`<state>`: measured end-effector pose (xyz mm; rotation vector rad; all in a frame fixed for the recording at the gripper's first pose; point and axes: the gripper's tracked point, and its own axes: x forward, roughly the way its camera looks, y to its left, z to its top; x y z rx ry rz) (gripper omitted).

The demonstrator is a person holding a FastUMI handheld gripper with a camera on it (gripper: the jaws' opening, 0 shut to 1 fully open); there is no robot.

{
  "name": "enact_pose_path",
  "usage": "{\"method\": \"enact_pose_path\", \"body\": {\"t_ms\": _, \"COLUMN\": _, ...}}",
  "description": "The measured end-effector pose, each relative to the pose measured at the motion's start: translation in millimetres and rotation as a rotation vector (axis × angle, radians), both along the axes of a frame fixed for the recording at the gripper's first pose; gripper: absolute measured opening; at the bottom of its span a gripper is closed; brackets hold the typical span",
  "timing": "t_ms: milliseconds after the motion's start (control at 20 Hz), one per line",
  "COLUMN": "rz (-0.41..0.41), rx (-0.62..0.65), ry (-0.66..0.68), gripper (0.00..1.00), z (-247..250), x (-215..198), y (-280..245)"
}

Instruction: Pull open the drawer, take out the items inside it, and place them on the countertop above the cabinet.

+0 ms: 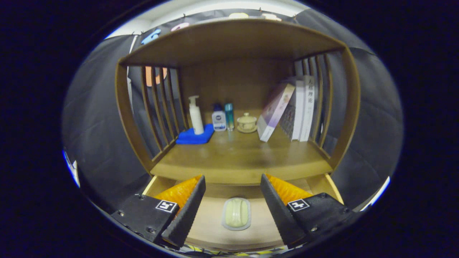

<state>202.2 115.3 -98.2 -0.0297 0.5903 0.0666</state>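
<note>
Drawer (pixel 211 229) stands pulled open below the claw (pixel 233 208), its pale floor exposed under the front edge of the bench (pixel 244 161). One item lies on that floor: a pale soap bar in a shallow dish (pixel 236 213), flat, directly between the two fingers and touching neither.

Claw state: fingers spread wide, nothing held. The spread leaves clearance on both sides of the dish, which suits a descent straight onto it.

Beyond the fingers, the bench carries other objects, all set toward the back panel:
- a white pump bottle (pixel 195 114) upright on a blue cloth (pixel 195 137), ahead and to the left;
- a small white bottle (pixel 218 118) and a slim teal bottle (pixel 229 116) just beside it;
- a lidded ceramic cup on a saucer (pixel 246 123) near the centre;
- a row of books (pixel 294 111) ahead and to the right, the nearest one tilted against the others.

Because these objects sit at the rear, the front strip of the bench lies bare just beyond the fingertips. This is judged the natural place to set the item down.

Judged progress: the opening step is complete; removal is not yet done. The low dish offers little side wall to pinch, so slipping is a risk.
</note>
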Motion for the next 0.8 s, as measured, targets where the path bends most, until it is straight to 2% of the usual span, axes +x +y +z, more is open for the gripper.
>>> {"method": "enact_pose_path", "body": {"t_ms": 150, "rz": 0.023, "rx": -0.073, "ry": 0.151, "gripper": 0.97, "z": -37.3, "x": 10.3, "y": 2.8}}
{"method": "enact_pose_path", "body": {"t_ms": 300, "rz": 0.004, "rx": -0.029, "ry": 0.336, "gripper": 0.95, "z": -81.6, "x": 10.6, "y": 7.1}}
{"method": "enact_pose_path", "body": {"t_ms": 600, "rz": -0.04, "rx": -0.025, "ry": 0.57, "gripper": 0.82, "z": -139.0, "x": 11.6, "y": -8.7}}
{"method": "enact_pose_path", "body": {"t_ms": 650, "rz": -0.045, "rx": -0.025, "ry": 0.613, "gripper": 0.74, "z": -146.7, "x": 6.9, "y": -9.2}}
{"method": "enact_pose_path", "body": {"t_ms": 800, "rz": -0.08, "rx": -0.002, "ry": 0.685, "gripper": 0.62, "z": -162.1, "x": 2.3, "y": -15.1}}
